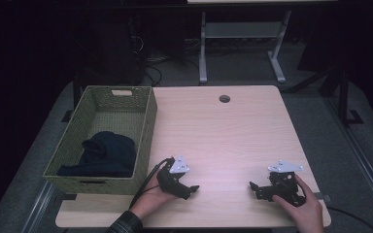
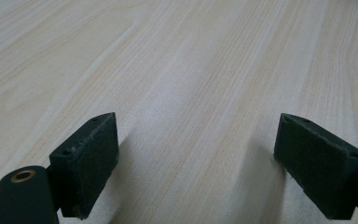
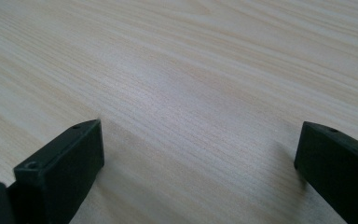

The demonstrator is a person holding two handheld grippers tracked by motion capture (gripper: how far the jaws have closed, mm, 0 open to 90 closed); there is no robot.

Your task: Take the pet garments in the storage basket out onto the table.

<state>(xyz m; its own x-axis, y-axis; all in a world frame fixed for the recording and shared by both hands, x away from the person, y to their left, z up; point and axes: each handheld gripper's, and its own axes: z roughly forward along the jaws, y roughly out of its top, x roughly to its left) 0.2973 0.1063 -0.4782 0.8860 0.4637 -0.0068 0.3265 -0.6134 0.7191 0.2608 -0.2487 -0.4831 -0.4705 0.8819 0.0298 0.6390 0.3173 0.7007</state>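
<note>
A: What is the surface like?

B: A pale wood-grain desk [image 1: 223, 131] with rounded corners and a round cable hole [image 1: 224, 99] near its far edge. It stands on grey floor [image 1: 320, 131] in a dim room; the legs of another white-framed table [image 1: 243, 34] show beyond it, with loose cables on the floor at far left.

A: What sits on it?

B: A green woven basket [image 1: 148, 131] takes up the left side, its left wall past the desk's left edge. Inside, toward its near end, lies a dark blue bundle of cloth [image 1: 104, 153]. The basket's far half is bare.

A: And the grippers?

B: Both are low over the near part of the desk, each held in a hand. The left gripper [image 1: 190, 189] is just right of the basket's near corner, its fingers [image 2: 86, 163] apart with bare wood between them. The right gripper [image 1: 255, 187] is near the right edge, pointing left toward the other; its fingers [image 3: 60, 172] are also spread wide over bare wood.

A: Open room?

B: The whole middle and far right of the desk is bare, and a clear stretch separates the two grippers.
</note>
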